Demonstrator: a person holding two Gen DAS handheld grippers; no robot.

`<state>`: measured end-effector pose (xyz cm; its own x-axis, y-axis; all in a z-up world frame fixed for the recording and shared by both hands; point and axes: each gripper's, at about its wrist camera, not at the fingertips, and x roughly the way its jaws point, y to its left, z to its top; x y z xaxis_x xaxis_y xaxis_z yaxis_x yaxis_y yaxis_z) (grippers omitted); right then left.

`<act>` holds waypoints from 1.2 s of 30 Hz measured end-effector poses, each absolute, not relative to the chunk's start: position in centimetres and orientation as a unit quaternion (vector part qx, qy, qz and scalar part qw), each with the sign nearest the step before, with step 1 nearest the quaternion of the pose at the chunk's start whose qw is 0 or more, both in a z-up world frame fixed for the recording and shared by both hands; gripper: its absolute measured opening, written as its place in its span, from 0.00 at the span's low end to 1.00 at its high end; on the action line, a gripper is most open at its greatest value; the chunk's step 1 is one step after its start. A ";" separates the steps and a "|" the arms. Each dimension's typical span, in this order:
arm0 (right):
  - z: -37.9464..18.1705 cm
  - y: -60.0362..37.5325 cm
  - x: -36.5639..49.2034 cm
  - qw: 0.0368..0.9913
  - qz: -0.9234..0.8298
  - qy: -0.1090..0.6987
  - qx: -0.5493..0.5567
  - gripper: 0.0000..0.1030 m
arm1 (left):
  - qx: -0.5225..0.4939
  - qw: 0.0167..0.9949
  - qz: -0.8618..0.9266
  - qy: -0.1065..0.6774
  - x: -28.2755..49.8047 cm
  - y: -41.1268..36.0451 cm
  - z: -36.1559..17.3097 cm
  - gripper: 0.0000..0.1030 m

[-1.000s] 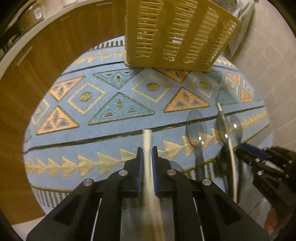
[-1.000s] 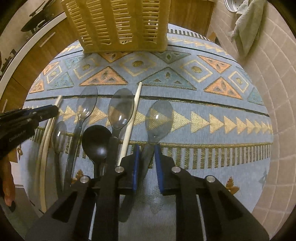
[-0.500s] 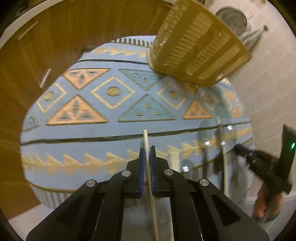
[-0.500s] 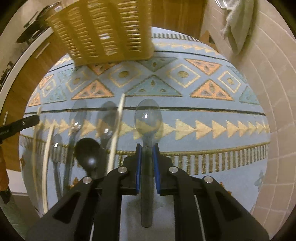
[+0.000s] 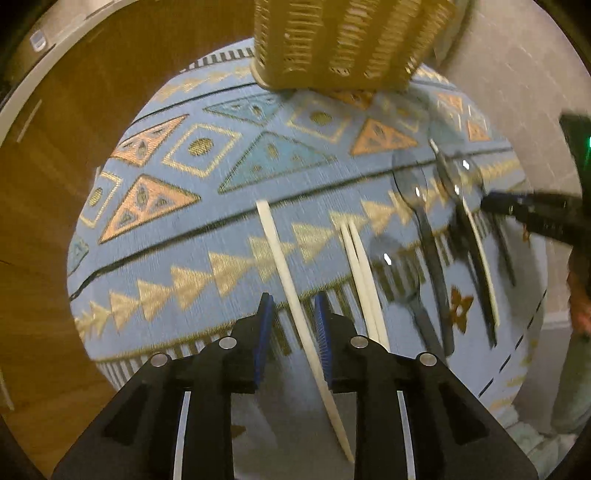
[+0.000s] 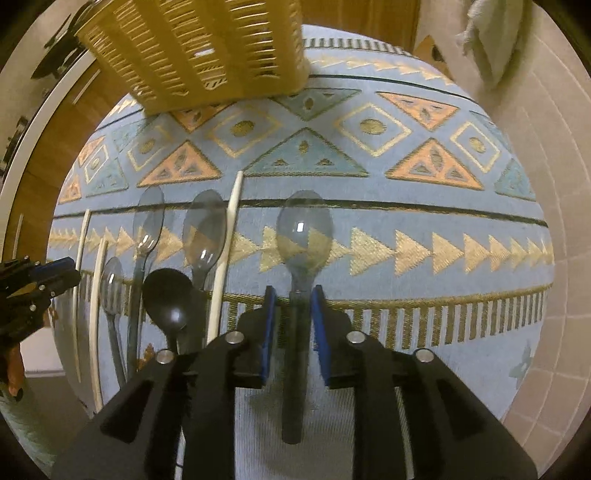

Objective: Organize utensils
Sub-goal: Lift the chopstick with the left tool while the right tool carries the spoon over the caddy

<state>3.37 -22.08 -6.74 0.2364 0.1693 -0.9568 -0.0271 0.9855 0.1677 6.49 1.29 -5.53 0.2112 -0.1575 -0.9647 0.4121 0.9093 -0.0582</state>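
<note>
My left gripper (image 5: pixel 291 310) is open, its blue pads either side of a white chopstick (image 5: pixel 284 258) that lies on the blue patterned cloth (image 5: pixel 184 240). A pair of white chopsticks (image 5: pixel 360 266) lies just to its right, then clear smoky spoons (image 5: pixel 410 184). My right gripper (image 6: pixel 293 306) is open around the handle of a clear smoky spoon (image 6: pixel 304 230) lying on the cloth. To its left lie a white chopstick (image 6: pixel 227 243), a black spoon (image 6: pixel 168 299) and more clear spoons (image 6: pixel 203 232). A yellow slotted basket (image 5: pixel 347 40) (image 6: pixel 199 48) stands at the far side.
The round table's cloth (image 6: pixel 406 192) ends near wooden cabinets (image 5: pixel 55 155) on the left and a tiled wall (image 6: pixel 554 184) on the right. A grey towel (image 6: pixel 495 33) hangs at the far right. The left gripper shows at the left edge of the right wrist view (image 6: pixel 40 280).
Both grippers were shut on their utensils and have opened. The chopstick and the clear spoon now lie on the cloth between the pads. The left view has swung right toward the basket.
</note>
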 end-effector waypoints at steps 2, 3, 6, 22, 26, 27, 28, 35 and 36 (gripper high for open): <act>-6.7 -21.7 3.7 0.780 0.076 0.619 0.050 0.33 | 0.123 0.768 -0.179 0.602 6.1 0.7 -5.6 0.21; -6.6 -21.4 3.9 0.779 0.079 0.621 0.038 0.33 | 0.133 0.764 -0.177 0.606 6.0 0.4 -5.6 0.21; -6.6 -20.8 4.1 0.779 0.078 0.622 0.019 0.33 | 0.167 0.754 -0.164 0.613 5.8 -0.9 -5.9 0.21; -5.8 -22.1 2.7 0.798 0.071 0.598 0.001 0.10 | 0.121 0.803 -0.135 0.567 5.2 -2.7 -5.0 0.03; -3.1 -22.4 1.5 0.826 0.090 0.555 0.030 0.10 | 0.018 0.843 -0.168 0.510 5.3 -1.1 -1.4 0.03; -1.9 -22.5 1.2 0.840 0.094 0.534 0.031 0.10 | 0.003 0.850 -0.172 0.498 5.4 -0.7 -0.7 0.03; -1.0 -22.5 1.2 0.847 0.094 0.522 0.029 0.10 | -0.009 0.856 -0.177 0.486 5.4 -0.7 0.0 0.03; 6.5 -21.5 1.1 0.907 0.109 0.406 0.032 0.10 | -0.068 0.906 -0.220 0.354 5.5 -1.3 7.0 0.03; 7.7 -21.6 1.5 0.915 0.113 0.385 0.041 0.10 | -0.076 0.912 -0.226 0.334 6.2 -1.4 8.0 0.03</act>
<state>1.49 -21.56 7.68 0.6775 0.2391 -0.6956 -0.1756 0.9709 0.1626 6.18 -1.44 8.04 0.6745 -0.4623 -0.5756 0.3607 0.8866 -0.2895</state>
